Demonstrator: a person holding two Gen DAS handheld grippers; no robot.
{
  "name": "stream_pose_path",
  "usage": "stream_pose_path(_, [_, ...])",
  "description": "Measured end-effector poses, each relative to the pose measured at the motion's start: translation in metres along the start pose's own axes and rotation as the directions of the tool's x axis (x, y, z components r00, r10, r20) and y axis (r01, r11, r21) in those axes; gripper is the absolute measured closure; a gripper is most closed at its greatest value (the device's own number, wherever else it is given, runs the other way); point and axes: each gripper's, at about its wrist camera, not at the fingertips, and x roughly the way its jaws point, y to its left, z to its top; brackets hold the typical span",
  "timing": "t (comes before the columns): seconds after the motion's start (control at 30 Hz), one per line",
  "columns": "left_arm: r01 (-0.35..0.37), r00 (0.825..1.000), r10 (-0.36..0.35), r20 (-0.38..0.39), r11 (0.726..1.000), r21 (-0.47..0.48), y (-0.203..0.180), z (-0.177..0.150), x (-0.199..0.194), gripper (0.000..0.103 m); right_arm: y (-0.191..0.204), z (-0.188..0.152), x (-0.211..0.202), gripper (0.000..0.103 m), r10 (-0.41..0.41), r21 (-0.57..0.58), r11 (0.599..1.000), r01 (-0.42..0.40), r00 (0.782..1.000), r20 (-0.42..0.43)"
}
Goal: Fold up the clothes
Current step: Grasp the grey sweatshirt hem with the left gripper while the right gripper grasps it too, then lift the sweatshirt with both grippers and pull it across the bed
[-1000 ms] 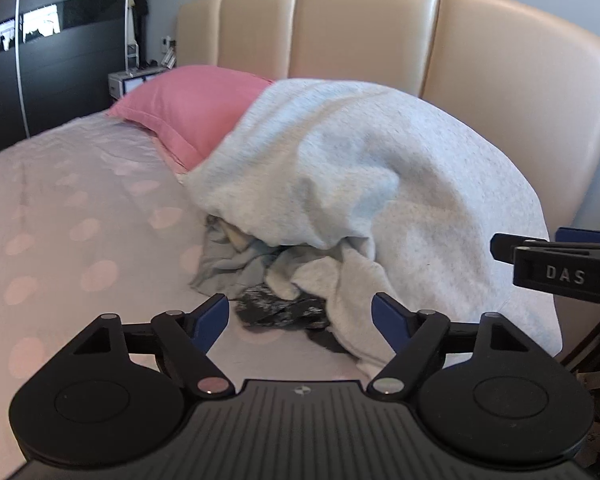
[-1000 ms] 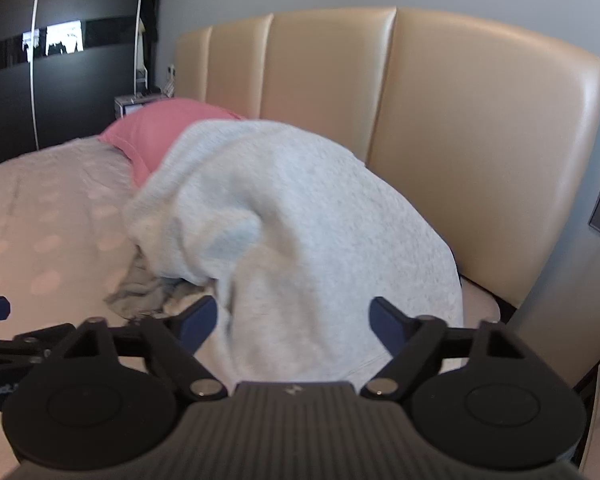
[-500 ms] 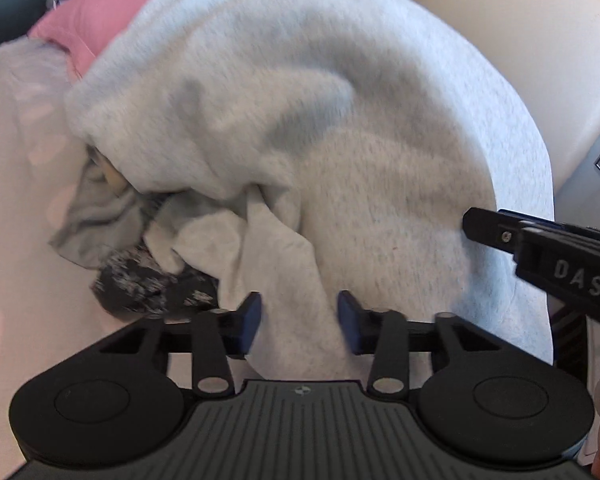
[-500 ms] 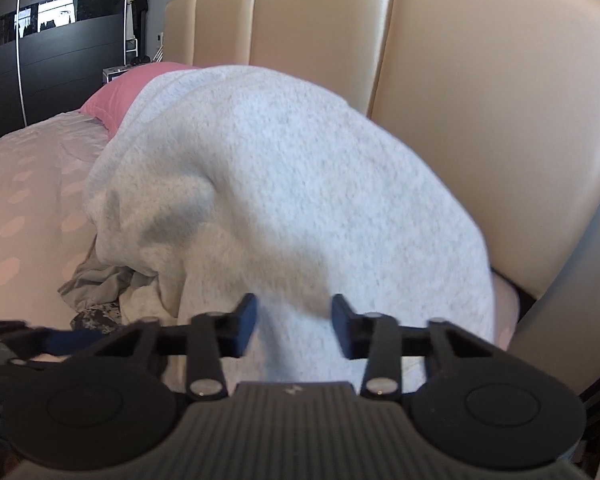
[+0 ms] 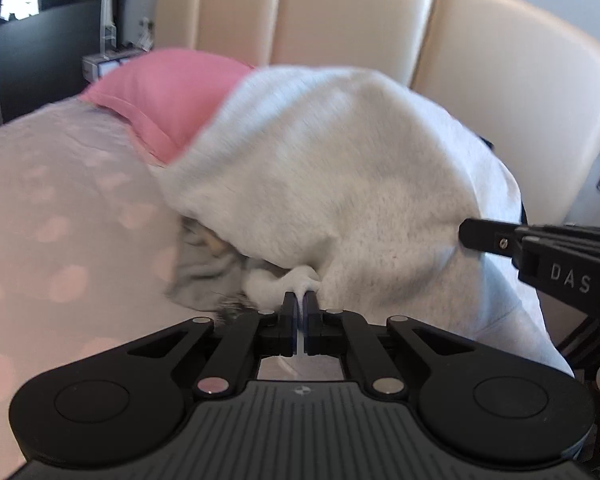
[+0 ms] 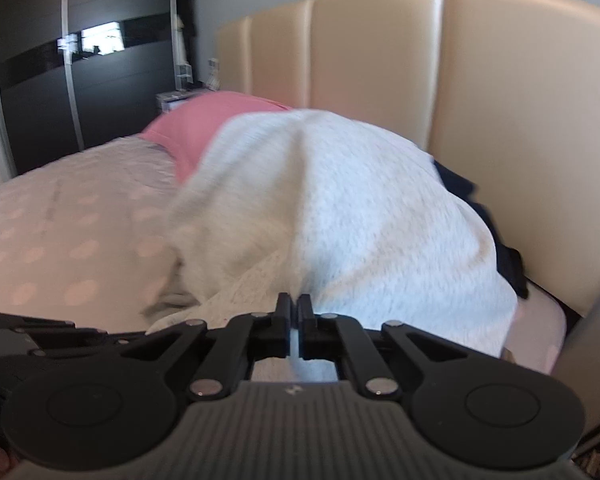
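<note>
A light grey sweatshirt (image 5: 340, 168) lies heaped over a pile of clothes at the head of the bed; it also shows in the right wrist view (image 6: 360, 216). My left gripper (image 5: 300, 298) is shut on a bunched edge of the sweatshirt. My right gripper (image 6: 294, 300) is shut on the sweatshirt's near edge; it reaches in from the right in the left wrist view (image 5: 476, 232). A grey striped garment (image 5: 204, 268) peeks out under the sweatshirt.
A pink pillow (image 5: 168, 92) lies behind the pile against the beige padded headboard (image 5: 480, 60). The bed sheet (image 5: 60, 220) has pale pink dots. A dark garment (image 6: 504, 256) lies by the headboard. A dark wardrobe (image 6: 100, 80) stands at the far left.
Both grippers closed from open onto the sweatshirt's edge. The fabric is pulled up and toward me, and the views are blurred from motion.
</note>
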Motion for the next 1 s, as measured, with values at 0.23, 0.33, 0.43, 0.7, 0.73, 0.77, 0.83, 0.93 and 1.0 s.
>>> stream_pose_path(0.23, [-0.169,0.98,0.172,0.103,0.985,-0.039,0.06,-0.008,-0.124,0.102,0.095,0.005,-0.051,0.101,0.208,-0.076,0.976,-0.206,0.978,0.022])
stream_pose_path(0.33, [-0.248,0.959,0.256,0.123,0.966,-0.077,0.09,-0.017,-0.178,0.102,0.141,-0.001,-0.072,0.101,0.311,-0.087,0.947,-0.31,0.95,0.0])
stream_pose_path(0.43, [-0.329,0.934,0.341,0.105,0.937,-0.114,0.125,-0.035,-0.224,0.102,0.19,-0.012,-0.09,0.101,0.392,-0.11,0.913,-0.392,0.92,-0.027])
stream_pose_path(0.7, [-0.545,0.826,0.562,0.039,0.815,-0.194,0.198,-0.095,-0.324,0.102,0.323,-0.07,-0.132,0.101,0.652,-0.126,0.715,-0.688,0.721,-0.233])
stream_pose_path(0.73, [-0.554,0.823,0.568,0.013,0.807,-0.205,0.207,-0.105,-0.327,0.102,0.335,-0.077,-0.136,0.101,0.664,-0.129,0.698,-0.704,0.704,-0.25])
stream_pose_path(0.77, [-0.561,0.82,0.572,-0.014,0.799,-0.216,0.216,-0.115,-0.33,0.102,0.346,-0.083,-0.139,0.101,0.672,-0.135,0.684,-0.716,0.692,-0.265])
stream_pose_path(0.83, [-0.574,0.815,0.577,-0.052,0.79,-0.217,0.227,-0.134,-0.332,0.101,0.367,-0.096,-0.146,0.098,0.672,-0.154,0.665,-0.731,0.675,-0.304])
stream_pose_path(0.93, [-0.575,0.816,0.573,-0.071,0.794,-0.197,0.228,-0.156,-0.329,0.098,0.375,-0.109,-0.145,0.092,0.643,-0.196,0.665,-0.721,0.686,-0.341])
stream_pose_path(1.0, [-0.557,0.829,0.556,-0.067,0.806,-0.201,0.223,-0.163,-0.328,0.094,0.375,-0.113,-0.142,0.083,0.626,-0.216,0.667,-0.713,0.694,-0.356])
